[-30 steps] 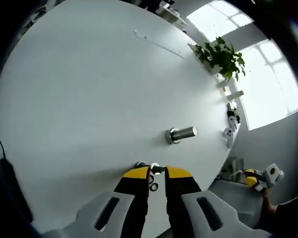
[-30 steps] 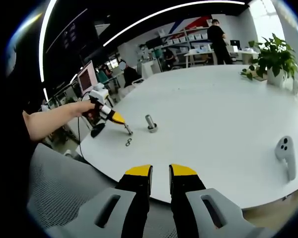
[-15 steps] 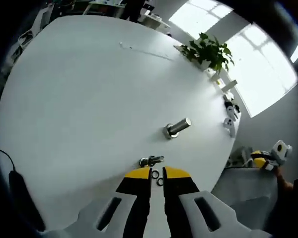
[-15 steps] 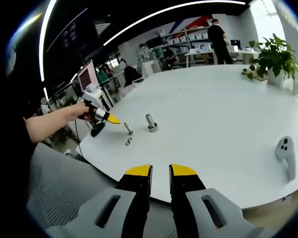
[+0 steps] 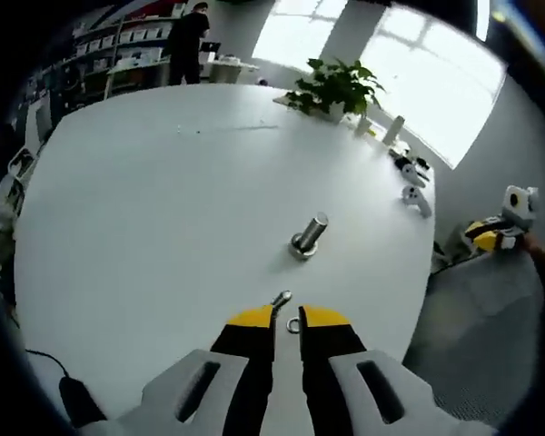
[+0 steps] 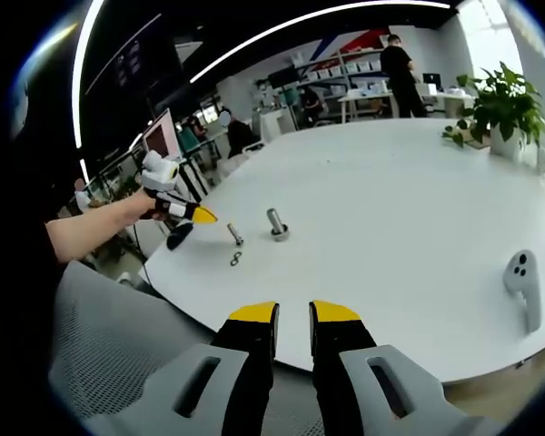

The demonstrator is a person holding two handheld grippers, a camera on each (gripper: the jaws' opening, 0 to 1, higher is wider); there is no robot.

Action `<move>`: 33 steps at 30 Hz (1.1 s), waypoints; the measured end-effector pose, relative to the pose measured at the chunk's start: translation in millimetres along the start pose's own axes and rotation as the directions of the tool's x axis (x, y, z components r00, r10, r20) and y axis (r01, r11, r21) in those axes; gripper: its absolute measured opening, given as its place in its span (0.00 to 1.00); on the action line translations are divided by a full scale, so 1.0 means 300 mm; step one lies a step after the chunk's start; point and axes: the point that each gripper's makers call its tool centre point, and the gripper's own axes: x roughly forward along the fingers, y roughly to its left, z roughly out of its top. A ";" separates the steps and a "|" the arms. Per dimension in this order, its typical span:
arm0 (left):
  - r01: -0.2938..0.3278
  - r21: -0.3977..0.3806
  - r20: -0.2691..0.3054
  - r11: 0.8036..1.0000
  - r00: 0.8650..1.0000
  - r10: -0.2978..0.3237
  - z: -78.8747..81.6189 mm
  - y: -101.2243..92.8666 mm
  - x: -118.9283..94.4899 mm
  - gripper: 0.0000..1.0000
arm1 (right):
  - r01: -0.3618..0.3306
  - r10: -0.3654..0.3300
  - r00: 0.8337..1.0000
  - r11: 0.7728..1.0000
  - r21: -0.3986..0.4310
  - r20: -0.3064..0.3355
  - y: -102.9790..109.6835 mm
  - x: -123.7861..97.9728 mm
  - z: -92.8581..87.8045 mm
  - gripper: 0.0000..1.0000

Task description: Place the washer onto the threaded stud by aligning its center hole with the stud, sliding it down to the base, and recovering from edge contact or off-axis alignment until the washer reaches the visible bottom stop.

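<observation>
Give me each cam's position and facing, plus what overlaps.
Left gripper view: rides the left hand-held gripper, held over the near edge of the white table, looking across it past the washers, small bolt and big stud toward the plant; own jaws show.
Right gripper view: rides the right hand-held gripper, off the table edge, facing the left one; own jaws and the person's forearm show.
Shared: table, stud, bolt, washers, plant, each other's gripper.

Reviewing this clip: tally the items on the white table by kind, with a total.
Thick upright metal posts: 1
Thin threaded studs: 1
Washers near the table edge: 2, lying together
White handheld controllers: at least 2
Potted plants: 1
Total: 7, not counting small blurred items by the window.
</observation>
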 end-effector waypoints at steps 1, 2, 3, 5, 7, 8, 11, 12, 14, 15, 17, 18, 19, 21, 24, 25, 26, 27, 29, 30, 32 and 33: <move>0.002 0.010 0.003 1.000 1.000 -0.002 -0.002 -0.004 0.002 0.09 | 0.000 0.000 1.000 1.000 0.000 0.001 -0.001 0.000 0.000 0.16; 0.007 0.015 0.002 1.000 1.000 -0.007 -0.004 -0.006 0.003 0.09 | 0.000 0.000 1.000 1.000 0.001 0.001 0.000 0.000 0.000 0.16; 0.018 0.025 0.004 1.000 1.000 -0.018 -0.004 -0.011 0.004 0.09 | 0.000 0.000 1.000 1.000 0.001 0.002 -0.001 0.000 0.001 0.16; 0.019 0.035 0.001 0.999 1.000 -0.019 -0.006 -0.013 0.006 0.09 | 0.000 0.000 1.000 1.000 0.001 0.002 -0.001 0.000 0.001 0.16; 0.017 0.096 -0.012 0.995 1.000 -0.016 -0.012 -0.018 0.007 0.09 | 0.000 0.000 1.000 1.000 0.002 0.003 -0.001 0.000 0.002 0.16; 0.013 0.115 -0.023 0.993 1.000 -0.011 -0.018 -0.021 0.010 0.09 | 0.000 0.000 1.000 1.000 0.002 0.002 -0.001 0.001 0.002 0.16; 0.012 0.152 -0.038 0.988 0.999 -0.006 -0.029 -0.028 0.017 0.09 | -0.001 0.001 1.000 1.000 0.002 0.002 -0.002 0.000 0.002 0.16; 0.009 0.164 -0.041 0.986 0.999 -0.003 -0.032 -0.032 0.020 0.09 | 0.000 0.000 1.000 1.000 0.002 0.002 -0.003 0.000 0.002 0.16; 0.007 0.183 -0.042 0.983 0.999 0.001 -0.036 -0.030 0.024 0.09 | -0.001 0.001 1.000 1.000 0.003 0.002 -0.003 0.000 0.002 0.16; 0.009 0.193 -0.048 0.981 0.999 0.001 -0.041 -0.033 0.027 0.09 | -0.001 0.001 1.000 1.000 0.003 0.002 -0.003 0.000 0.002 0.16; 0.011 0.218 -0.059 0.976 0.998 0.002 -0.049 -0.038 0.032 0.09 | 0.000 0.000 1.000 1.000 0.003 0.002 -0.003 0.000 0.003 0.16; 0.008 0.238 -0.073 0.971 0.997 0.010 -0.059 -0.038 0.035 0.09 | 0.000 0.000 1.000 1.000 0.003 0.002 -0.002 0.000 0.002 0.16; 0.009 0.253 -0.083 0.967 0.996 0.012 -0.065 -0.039 0.038 0.09 | 0.000 0.000 1.000 1.000 0.003 0.002 -0.001 0.000 0.003 0.16; 0.014 0.291 -0.105 0.956 0.994 0.018 -0.080 -0.045 0.045 0.09 | 0.000 0.000 1.000 1.000 0.003 0.002 -0.001 0.001 0.002 0.16; 0.026 0.321 -0.138 0.947 0.990 0.020 -0.106 -0.054 0.062 0.09 | 0.000 0.000 1.000 1.000 0.004 0.002 -0.002 0.000 0.001 0.16; 0.032 0.320 -0.152 0.947 0.988 0.018 -0.118 -0.059 0.070 0.09 | 0.000 0.000 1.000 1.000 0.004 0.002 -0.003 0.001 0.001 0.16; 0.037 0.324 -0.157 0.946 0.987 0.016 -0.124 -0.063 0.075 0.08 | 0.000 0.000 1.000 1.000 0.004 0.002 -0.003 0.001 0.001 0.16; 0.041 0.324 -0.163 0.945 0.986 0.013 -0.132 -0.066 0.083 0.08 | 0.000 0.000 1.000 1.000 0.004 0.001 -0.003 0.001 0.001 0.16; 0.048 0.314 -0.170 0.948 0.985 0.006 -0.141 -0.069 0.095 0.08 | 0.000 0.000 1.000 1.000 0.004 0.001 -0.002 0.001 0.000 0.16; 0.052 0.305 -0.173 0.951 0.985 0.002 -0.144 -0.071 0.100 0.08 | 0.001 -0.001 1.000 1.000 0.004 0.001 -0.002 0.001 0.000 0.16; 0.056 0.296 -0.178 0.954 0.984 -0.002 -0.152 -0.075 0.112 0.07 | 0.001 -0.001 1.000 1.000 0.005 0.001 -0.002 0.001 0.001 0.16; 0.059 0.293 -0.184 0.954 0.983 -0.004 -0.157 -0.077 0.118 0.06 | 0.001 -0.001 1.000 1.000 0.005 0.001 -0.002 0.001 0.001 0.16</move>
